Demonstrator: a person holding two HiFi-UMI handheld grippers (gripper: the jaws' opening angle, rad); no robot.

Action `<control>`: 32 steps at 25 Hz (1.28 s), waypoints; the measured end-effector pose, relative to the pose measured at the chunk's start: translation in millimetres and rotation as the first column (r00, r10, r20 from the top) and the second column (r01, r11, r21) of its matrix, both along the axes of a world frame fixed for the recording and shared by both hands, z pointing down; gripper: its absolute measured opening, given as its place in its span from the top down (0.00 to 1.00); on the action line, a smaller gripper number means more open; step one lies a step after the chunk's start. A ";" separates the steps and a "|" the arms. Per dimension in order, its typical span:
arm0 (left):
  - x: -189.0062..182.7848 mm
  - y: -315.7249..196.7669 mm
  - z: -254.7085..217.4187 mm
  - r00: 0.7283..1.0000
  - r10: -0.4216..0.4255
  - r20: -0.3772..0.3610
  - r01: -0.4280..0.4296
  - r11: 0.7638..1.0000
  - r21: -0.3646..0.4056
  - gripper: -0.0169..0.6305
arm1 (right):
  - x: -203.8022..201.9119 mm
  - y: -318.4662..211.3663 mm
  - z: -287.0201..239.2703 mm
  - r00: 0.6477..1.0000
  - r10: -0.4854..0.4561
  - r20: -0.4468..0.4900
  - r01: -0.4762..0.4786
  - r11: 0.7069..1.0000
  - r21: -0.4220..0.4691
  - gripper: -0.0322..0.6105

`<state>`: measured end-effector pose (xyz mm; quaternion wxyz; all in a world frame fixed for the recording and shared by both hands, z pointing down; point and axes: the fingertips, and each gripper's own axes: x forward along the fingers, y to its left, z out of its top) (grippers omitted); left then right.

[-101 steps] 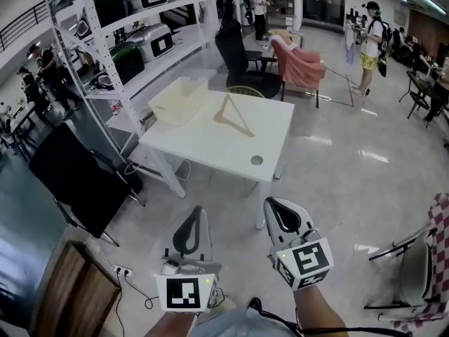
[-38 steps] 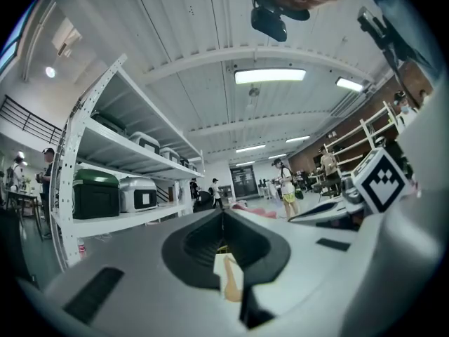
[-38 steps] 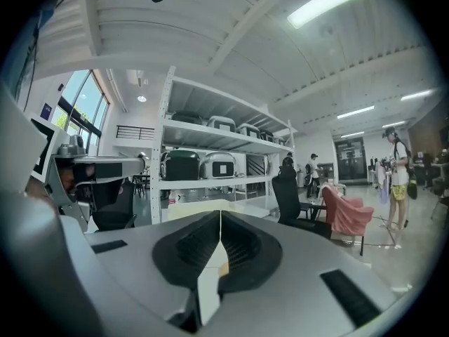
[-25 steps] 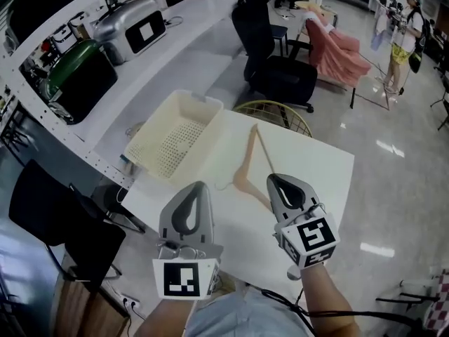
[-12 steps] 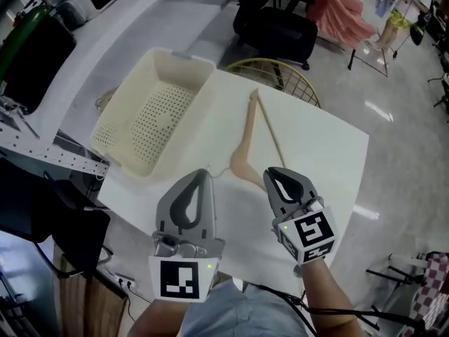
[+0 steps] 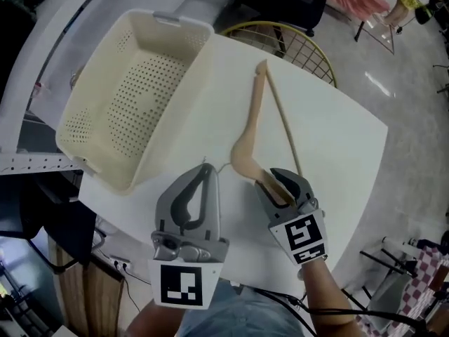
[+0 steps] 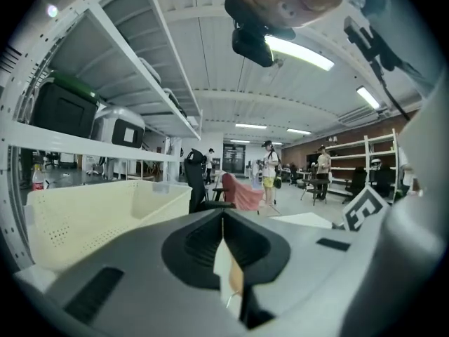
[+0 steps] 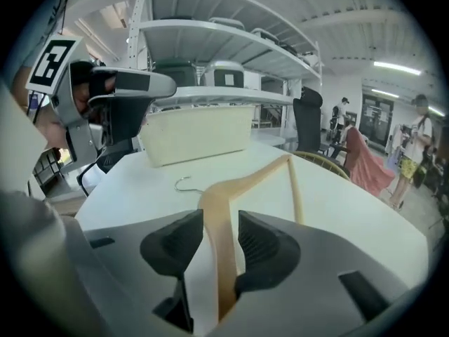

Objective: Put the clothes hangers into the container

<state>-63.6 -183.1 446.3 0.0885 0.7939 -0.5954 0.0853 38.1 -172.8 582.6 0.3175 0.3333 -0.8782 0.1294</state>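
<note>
A wooden clothes hanger (image 6: pixel 249 142) lies flat on the white table (image 6: pixel 330 139), its metal hook (image 8: pixel 184 182) pointing left. A cream perforated basket (image 6: pixel 126 104) stands at the table's left end with nothing in it. My right gripper (image 6: pixel 283 181) is at the hanger's near arm. Its jaws are opening, and the wooden arm (image 8: pixel 245 181) runs between them with a gap on the left side. My left gripper (image 6: pixel 203 170) hovers just left of the hook, jaws together and holding nothing. The basket wall (image 7: pixel 91 216) rises to its left.
A yellow wire chair (image 6: pixel 295 37) stands behind the table's far edge. A white shelf rack (image 8: pixel 210 41) with cases runs along the left. The table's near edge lies just under both grippers. People (image 8: pixel 414 146) stand far off in the room.
The view has closed in over the table. My right gripper has moved forward over the hanger's near arm and its jaws have parted around it. The left gripper stays shut beside the hook.
</note>
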 end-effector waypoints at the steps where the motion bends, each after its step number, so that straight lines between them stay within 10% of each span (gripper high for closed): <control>1: -0.3 -3.6 5.1 1.000 0.001 -0.003 -0.001 1.000 -0.005 0.95 | -1.0 -1.7 6.4 1.000 -0.007 -0.014 0.007 1.000 -0.009 0.69; 32: -6.9 -16.2 7.0 1.000 0.011 -0.017 -0.011 1.000 -0.005 0.95 | 1.4 -10.0 25.0 0.998 -0.044 -0.054 0.042 0.998 -0.037 0.76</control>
